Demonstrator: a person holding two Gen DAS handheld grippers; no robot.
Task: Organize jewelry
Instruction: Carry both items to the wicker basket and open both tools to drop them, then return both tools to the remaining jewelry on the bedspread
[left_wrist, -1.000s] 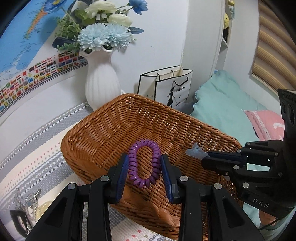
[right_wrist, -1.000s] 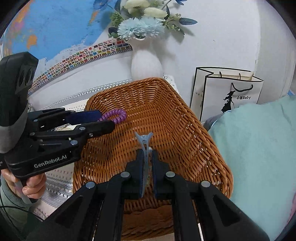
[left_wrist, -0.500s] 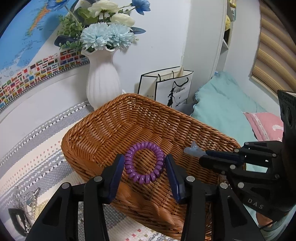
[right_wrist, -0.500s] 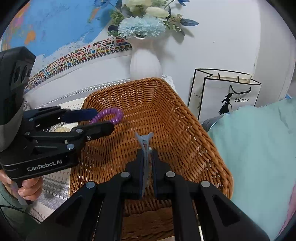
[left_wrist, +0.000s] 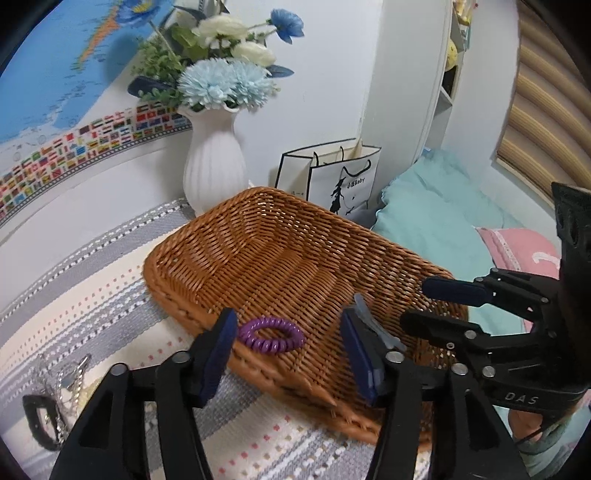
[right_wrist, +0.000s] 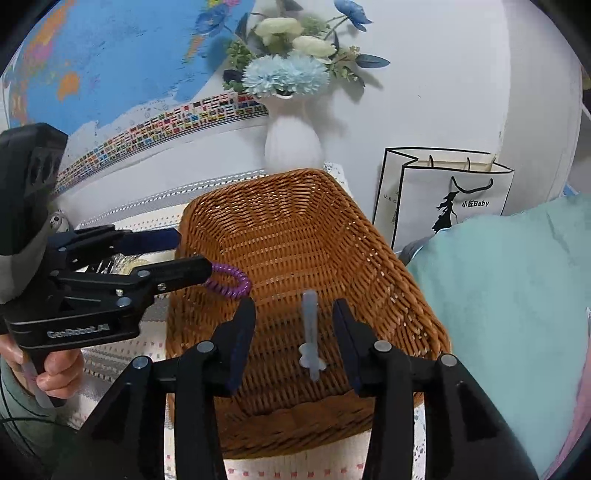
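A brown wicker basket (left_wrist: 280, 236) (right_wrist: 280, 206) stands on the striped cloth. A purple coil hair tie (left_wrist: 270, 334) (right_wrist: 231, 282) lies inside it near the rim. A pale blue hair clip (right_wrist: 310, 328) (left_wrist: 373, 325) lies on the basket floor. My left gripper (left_wrist: 288, 354) is open above the hair tie, and it shows at the left of the right wrist view (right_wrist: 184, 254). My right gripper (right_wrist: 293, 339) is open around the clip without holding it, and it shows at the right of the left wrist view (left_wrist: 436, 302).
A white vase (left_wrist: 214, 166) of flowers stands behind the basket by a world map. A white paper bag (left_wrist: 340, 181) stands to the right. A teal bedspread (left_wrist: 436, 206) lies beyond. Silver chains and a black band (left_wrist: 55, 391) lie on the cloth at left.
Both grippers have opened. The hair tie has dropped from the left fingers into the basket. The clip has dropped from the right fingers onto the basket floor.
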